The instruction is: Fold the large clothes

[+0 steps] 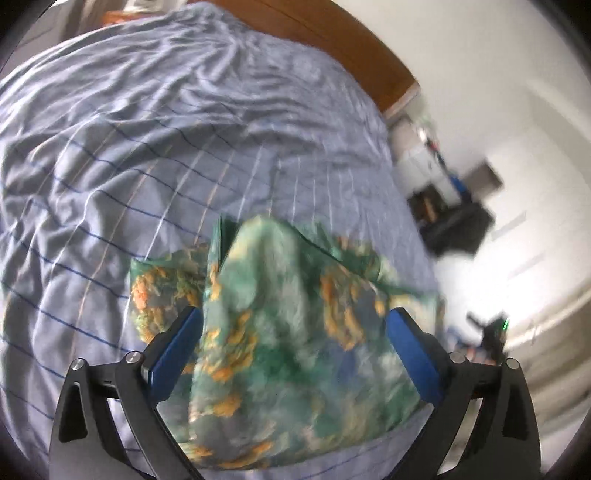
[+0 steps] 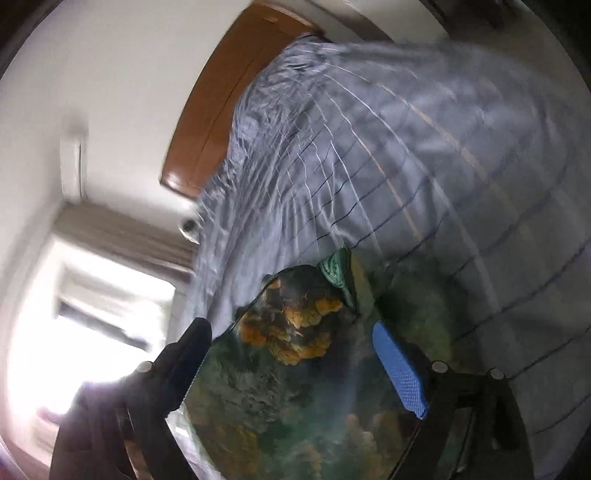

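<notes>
A green garment with orange flower print lies bunched on the blue striped bed sheet. In the left wrist view my left gripper is open, its blue pads standing wide on either side of a raised fold of the cloth. Through the right wrist camera the same garment fills the gap of my right gripper, also open, with one blue pad clear of the fabric. A green collar or label shows at the cloth's far edge. Both views are blurred.
A wooden headboard runs along the far side of the bed against a white wall. Dark and white clutter stands on the floor beside the bed's right edge. A bright window with a curtain is on the left in the right wrist view.
</notes>
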Motion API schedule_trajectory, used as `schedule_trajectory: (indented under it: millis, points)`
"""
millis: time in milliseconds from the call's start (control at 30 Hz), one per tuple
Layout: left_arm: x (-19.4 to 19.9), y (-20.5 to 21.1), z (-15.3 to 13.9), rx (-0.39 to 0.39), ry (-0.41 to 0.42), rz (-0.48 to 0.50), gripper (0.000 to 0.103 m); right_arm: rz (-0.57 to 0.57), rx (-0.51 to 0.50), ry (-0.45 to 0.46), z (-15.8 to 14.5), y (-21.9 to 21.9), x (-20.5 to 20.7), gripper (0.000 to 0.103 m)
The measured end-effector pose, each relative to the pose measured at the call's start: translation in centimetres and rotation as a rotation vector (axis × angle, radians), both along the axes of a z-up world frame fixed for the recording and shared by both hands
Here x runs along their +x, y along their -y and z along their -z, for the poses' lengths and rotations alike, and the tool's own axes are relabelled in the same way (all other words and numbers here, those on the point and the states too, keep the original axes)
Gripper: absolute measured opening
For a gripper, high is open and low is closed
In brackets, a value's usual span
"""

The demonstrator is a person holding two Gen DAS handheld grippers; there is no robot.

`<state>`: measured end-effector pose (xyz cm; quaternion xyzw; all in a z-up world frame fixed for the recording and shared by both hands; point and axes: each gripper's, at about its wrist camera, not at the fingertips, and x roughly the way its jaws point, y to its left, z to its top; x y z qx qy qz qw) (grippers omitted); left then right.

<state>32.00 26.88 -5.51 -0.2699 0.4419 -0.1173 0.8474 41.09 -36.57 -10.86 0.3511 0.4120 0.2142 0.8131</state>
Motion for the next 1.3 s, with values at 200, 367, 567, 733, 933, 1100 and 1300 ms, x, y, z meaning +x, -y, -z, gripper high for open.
schedule_trajectory:
  millis: [200,367,567,733,933,1100,1300]
  points:
    - [3.8,4.2,4.9,0.246,-0.130,0.011,0.074,-0.186,-0.490,0.030,1.2,-6.9,0.4,0.091]
    - [4.2,5.6,5.8,0.366,-0.172,-0.042,0.008,-0.150,-0.644,0.019,2.0,-9.4,0.7,0.015]
    - [1.5,4.6,-1.2,0.398,0.051,-0.158,0.008,-0.087,-0.794,0.223,-4.2,-10.1,-2.8,0.013]
    - [3.4,6.6,-1.3,0.582,0.184,-0.209,0.008,0.008,-0.872,0.369,-8.1,-12.3,-1.4,0.013]
    - [6.6,5.6,8.2,0.649,0.062,-0.194,0.009,-0.009,-1.036,0.246,-1.1,-14.2,2.7,0.013]
    - [5.6,5.3,10.2,0.618,0.099,-0.216,0.012,-0.045,-1.024,0.204,4.8,-14.7,3.6,0.013]
    - [5.5,4.9,11.1,0.588,0.111,-0.223,0.014,-0.020,-0.933,0.190,7.0,-13.9,4.5,0.014]
